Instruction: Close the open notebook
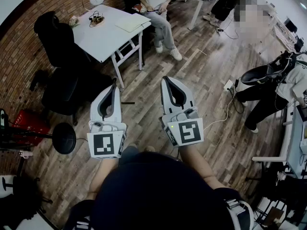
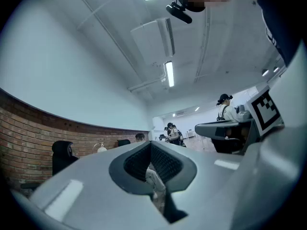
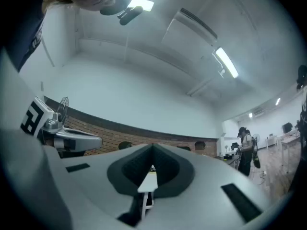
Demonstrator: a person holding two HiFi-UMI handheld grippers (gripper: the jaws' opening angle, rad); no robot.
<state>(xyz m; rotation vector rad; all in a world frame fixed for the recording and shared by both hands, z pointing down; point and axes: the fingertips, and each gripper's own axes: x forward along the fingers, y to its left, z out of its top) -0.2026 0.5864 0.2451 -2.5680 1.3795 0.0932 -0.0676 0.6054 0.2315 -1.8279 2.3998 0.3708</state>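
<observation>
On the white surface (image 1: 103,35), a pale thing, maybe the notebook (image 1: 132,22), lies near the edge. The left gripper (image 1: 114,84) and right gripper (image 1: 165,79), both closed and empty, are well apart from it. A hard push could slide it off.

Grey-brown wood plank floor (image 1: 201,75) all over, red brick wall (image 1: 19,56) from 9 to 11 o'clock, white rectangular table (image 1: 108,30) at 11, black office chair (image 1: 60,47) at 10, long ceiling tube lights (image 2: 169,74) overhead.
</observation>
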